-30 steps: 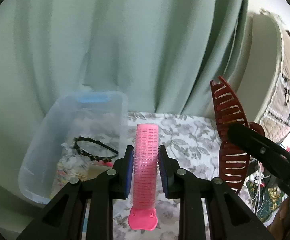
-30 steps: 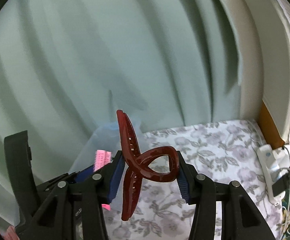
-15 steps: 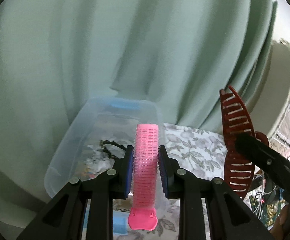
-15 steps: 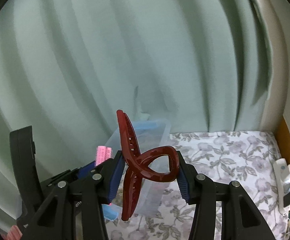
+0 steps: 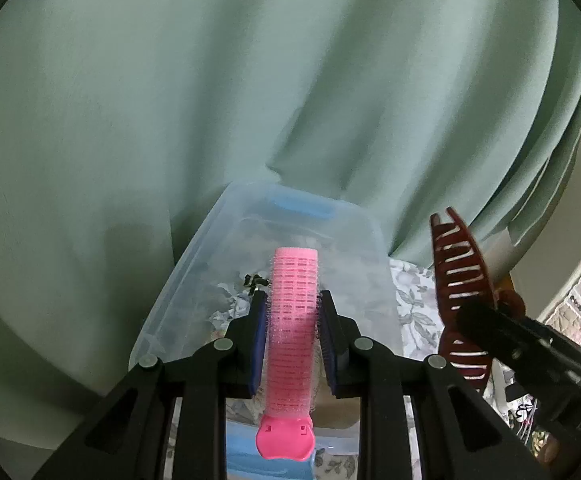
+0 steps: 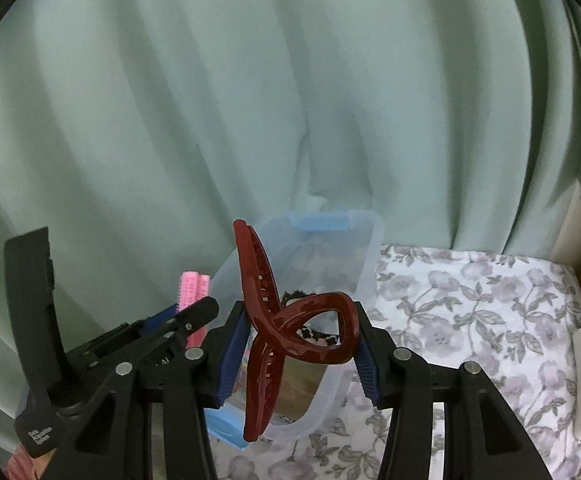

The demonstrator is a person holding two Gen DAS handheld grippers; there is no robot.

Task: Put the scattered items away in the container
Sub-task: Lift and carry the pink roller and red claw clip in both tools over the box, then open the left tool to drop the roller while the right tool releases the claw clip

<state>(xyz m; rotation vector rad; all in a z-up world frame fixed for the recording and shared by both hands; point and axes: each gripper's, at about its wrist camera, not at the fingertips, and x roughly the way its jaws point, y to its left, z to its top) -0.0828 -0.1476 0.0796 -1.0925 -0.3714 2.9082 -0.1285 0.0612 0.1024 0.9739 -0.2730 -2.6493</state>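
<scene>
I'm carrying both to the clear plastic bin (image 5: 194,264): left gripper (image 5: 293,330) pinching the pink hair roller (image 5: 293,320), right gripper (image 6: 296,354) pinching the dark red hair claw (image 6: 290,336); next, release over the bin.

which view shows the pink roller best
The left wrist view: the pink roller runs full length between the left gripper's pads. The right wrist view shows only its tip behind that gripper.

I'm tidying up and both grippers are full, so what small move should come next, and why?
Probably ease the left gripper forward over the clear bin, then release. It is clamped on the pink hair roller, which already lines up with the bin's opening. The right gripper holds the red hair claw beside it.
</scene>
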